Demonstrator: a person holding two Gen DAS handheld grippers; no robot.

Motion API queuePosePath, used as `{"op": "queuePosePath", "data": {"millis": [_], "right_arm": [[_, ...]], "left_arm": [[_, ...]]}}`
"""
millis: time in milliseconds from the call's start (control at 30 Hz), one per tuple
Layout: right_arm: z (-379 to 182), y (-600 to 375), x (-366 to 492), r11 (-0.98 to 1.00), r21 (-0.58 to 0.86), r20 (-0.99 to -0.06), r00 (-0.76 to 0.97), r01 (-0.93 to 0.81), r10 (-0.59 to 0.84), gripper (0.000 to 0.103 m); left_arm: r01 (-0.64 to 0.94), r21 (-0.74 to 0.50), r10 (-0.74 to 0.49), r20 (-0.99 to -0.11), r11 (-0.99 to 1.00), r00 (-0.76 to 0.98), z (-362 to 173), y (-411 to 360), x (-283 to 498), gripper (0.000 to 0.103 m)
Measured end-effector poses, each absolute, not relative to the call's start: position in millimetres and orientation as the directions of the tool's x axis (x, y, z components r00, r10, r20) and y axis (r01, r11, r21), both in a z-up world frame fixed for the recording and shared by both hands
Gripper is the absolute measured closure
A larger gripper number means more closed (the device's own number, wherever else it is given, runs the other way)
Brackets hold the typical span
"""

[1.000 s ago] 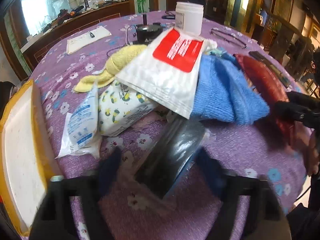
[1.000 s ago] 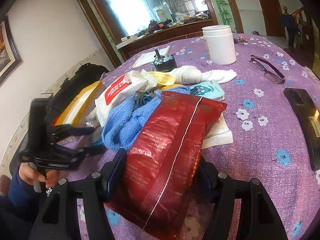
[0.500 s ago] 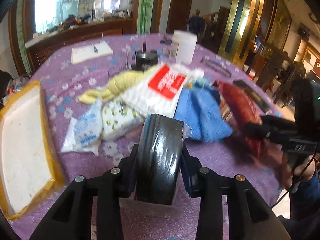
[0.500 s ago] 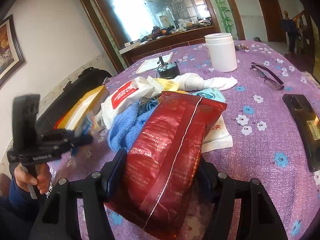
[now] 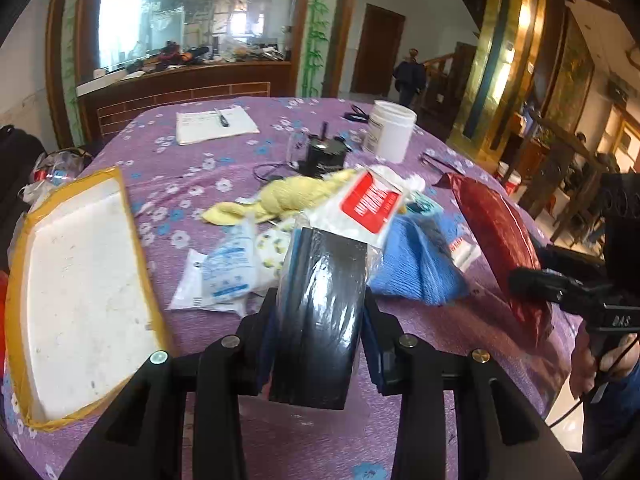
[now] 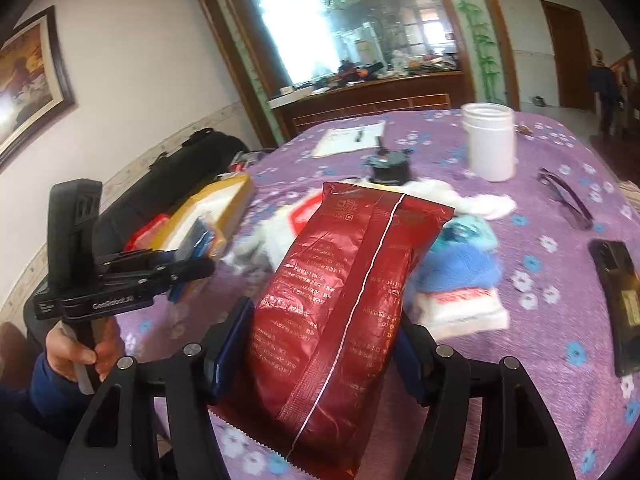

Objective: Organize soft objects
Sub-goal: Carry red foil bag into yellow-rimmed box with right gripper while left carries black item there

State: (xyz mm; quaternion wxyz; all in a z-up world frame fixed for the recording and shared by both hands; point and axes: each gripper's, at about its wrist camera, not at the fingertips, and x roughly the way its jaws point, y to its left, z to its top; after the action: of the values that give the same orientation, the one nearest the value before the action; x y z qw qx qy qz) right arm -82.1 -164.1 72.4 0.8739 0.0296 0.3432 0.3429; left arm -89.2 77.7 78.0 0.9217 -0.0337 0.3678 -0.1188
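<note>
My left gripper [image 5: 322,332] is shut on a black soft pack in clear wrap [image 5: 320,280], held above the purple flowered tablecloth [image 5: 420,340]. My right gripper [image 6: 316,344] is shut on a big red foil bag [image 6: 340,288], raised and tilted over the pile. In the left wrist view the red bag [image 5: 496,240] and the right gripper [image 5: 532,280] show at the right. On the cloth lie a blue towel [image 5: 416,264], a yellow cloth [image 5: 288,196], a white pouch with a red label [image 5: 368,204] and tissue packs [image 5: 228,272].
An open box with yellow tape and a white lining [image 5: 80,280] sits at the table's left edge. Further back stand a white jar [image 5: 390,130], a black device [image 5: 324,154] and a notepad [image 5: 216,124]. Glasses [image 6: 564,196] and a phone [image 6: 616,300] lie at the right.
The left gripper's jaws closed on the black pack and lifted it off the cloth. The right gripper rose with the red bag still in it.
</note>
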Motion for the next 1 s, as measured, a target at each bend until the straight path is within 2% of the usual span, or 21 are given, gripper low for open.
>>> {"op": "queuePosePath", "data": {"millis": [600,900,1000], "right_arm": [[105.3,-8.3,-64.8,0.584,0.28,-0.628,0.314,-0.762,0.712,0.032],[103.0,96.5,-31.2,0.537,0.274,-0.682,0.232,-0.798,0.693,0.032],[98.9,136.9,-7.6,0.53,0.285,-0.704,0.201,-0.799,0.682,0.032]], "left_arm": [[-0.067,-0.254,-0.107,-0.614,0.965,0.782,93.0,220.1,-108.9,0.066],[-0.182,-0.275,-0.037,-0.638,0.944,0.769,90.3,293.6,-88.0,0.066],[-0.23,-0.297,-0.032,-0.674,0.927,0.738,79.9,314.9,-65.4,0.066]]}}
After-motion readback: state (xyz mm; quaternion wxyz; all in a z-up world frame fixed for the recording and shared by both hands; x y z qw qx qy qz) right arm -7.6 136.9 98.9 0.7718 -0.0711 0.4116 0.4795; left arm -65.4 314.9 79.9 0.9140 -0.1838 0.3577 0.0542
